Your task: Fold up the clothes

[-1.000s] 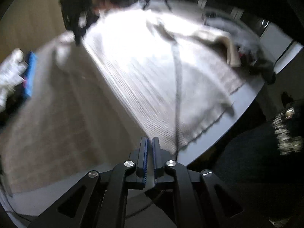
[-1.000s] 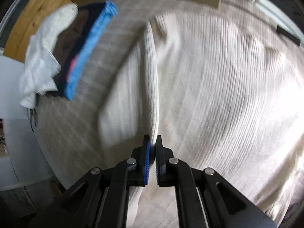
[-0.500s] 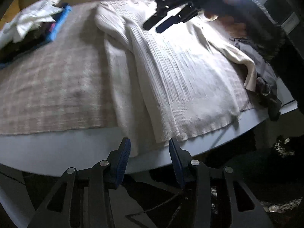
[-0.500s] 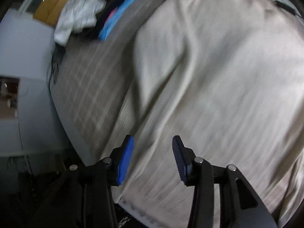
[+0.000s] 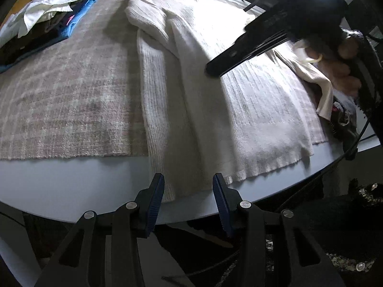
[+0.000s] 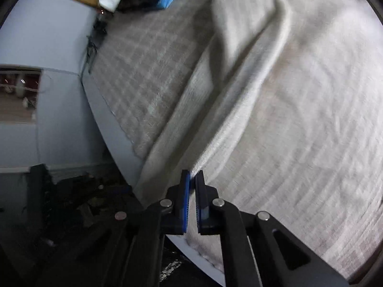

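Note:
A cream ribbed sweater lies spread on the table, its left sleeve folded in over the body and its hem at the near edge. My left gripper is open and empty just off the table edge, in front of the hem. My right gripper is shut on a fold of the sweater; it also shows in the left wrist view over the sweater's middle, pads on the fabric.
A beige plaid blanket covers the grey table. A pile of white, dark and blue clothes sits at the far left. Dark clothes lie at the right edge.
My right gripper, open half a second ago, has shut on a fold of the sweater. My left gripper let go and drew back off the table edge, staying open.

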